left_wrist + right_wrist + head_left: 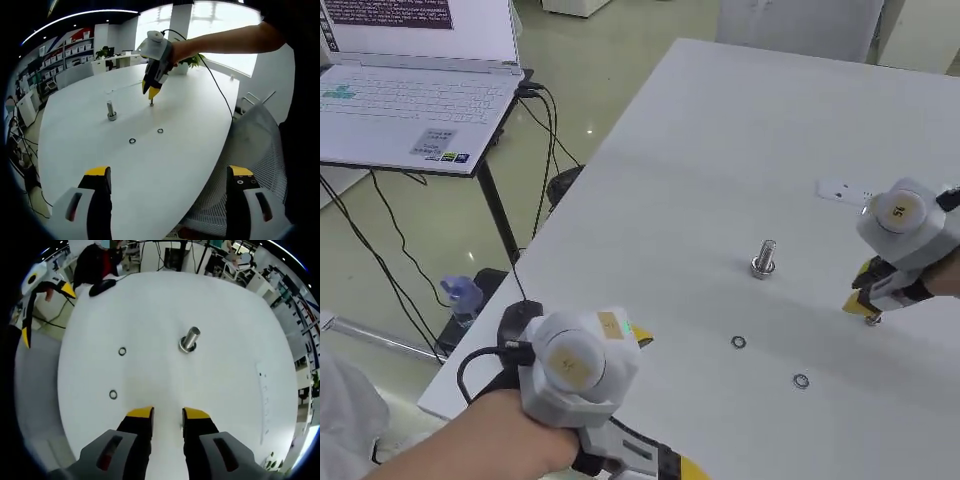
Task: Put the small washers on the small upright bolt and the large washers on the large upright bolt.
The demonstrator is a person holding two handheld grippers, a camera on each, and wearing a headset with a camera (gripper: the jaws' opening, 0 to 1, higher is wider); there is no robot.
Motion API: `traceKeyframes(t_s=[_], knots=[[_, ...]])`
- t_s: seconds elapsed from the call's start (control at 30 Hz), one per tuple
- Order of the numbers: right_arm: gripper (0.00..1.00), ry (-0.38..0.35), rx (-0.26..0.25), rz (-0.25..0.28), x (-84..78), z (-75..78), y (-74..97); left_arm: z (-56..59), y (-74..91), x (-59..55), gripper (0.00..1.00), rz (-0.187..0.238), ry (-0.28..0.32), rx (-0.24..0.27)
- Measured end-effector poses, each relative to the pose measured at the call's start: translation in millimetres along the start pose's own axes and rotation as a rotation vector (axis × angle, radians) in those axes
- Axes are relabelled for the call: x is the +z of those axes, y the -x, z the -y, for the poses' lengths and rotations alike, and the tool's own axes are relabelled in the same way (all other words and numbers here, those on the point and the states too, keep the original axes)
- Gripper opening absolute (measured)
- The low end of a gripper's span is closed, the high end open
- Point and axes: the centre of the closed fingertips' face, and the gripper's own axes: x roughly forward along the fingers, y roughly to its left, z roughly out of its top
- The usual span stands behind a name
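On the white table [700,150] stands the large upright bolt [763,258] [110,111] [189,339]. Two washers [738,342] [801,381] lie flat in front of it, also seen as washers [132,141] [160,131] and washers [122,351] [113,394]. The small upright bolt [872,319] [151,102] stands at the right. My right gripper [863,295] [150,92] [168,413] hovers just above it, jaws a narrow gap apart with nothing visible between them. My left gripper [665,400] [169,175] [45,315] is wide open near the table's front corner, holding nothing.
A laptop [410,80] sits on a stand left of the table, with cables hanging to the floor. A white strip [842,190] lies behind the right gripper. A mesh chair [250,135] stands at the table's edge. A mouse [102,287] rests near the far rim.
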Motion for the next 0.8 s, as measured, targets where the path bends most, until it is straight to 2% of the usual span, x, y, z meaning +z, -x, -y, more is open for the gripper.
traceKeyframes(t_s=[0.13,0.27,0.53,0.63,0.7,0.8], knots=[[0.24,0.028,0.009,-0.003,3.2,-12.1,1.6,-1.2,2.6,1.0,0.97,0.002,-0.022,0.008],[0.25,0.027,0.022,0.007,6.6,-22.8,3.2,-2.6,4.5,-1.9,0.96,-0.017,-0.027,0.007],[0.27,0.039,0.053,0.017,9.3,-44.9,4.9,-3.1,7.2,-2.7,0.98,-0.017,-0.030,0.011],[0.30,0.068,0.082,0.032,11.0,-54.1,5.8,-4.6,7.0,-6.1,0.98,-0.034,-0.044,0.015],[0.31,0.070,0.081,0.022,8.5,-57.2,6.0,-4.6,6.8,-5.9,0.99,-0.027,-0.038,0.013],[0.32,0.062,0.096,0.036,9.2,-64.0,5.6,-5.6,6.5,-7.4,0.99,-0.023,-0.033,0.017]])
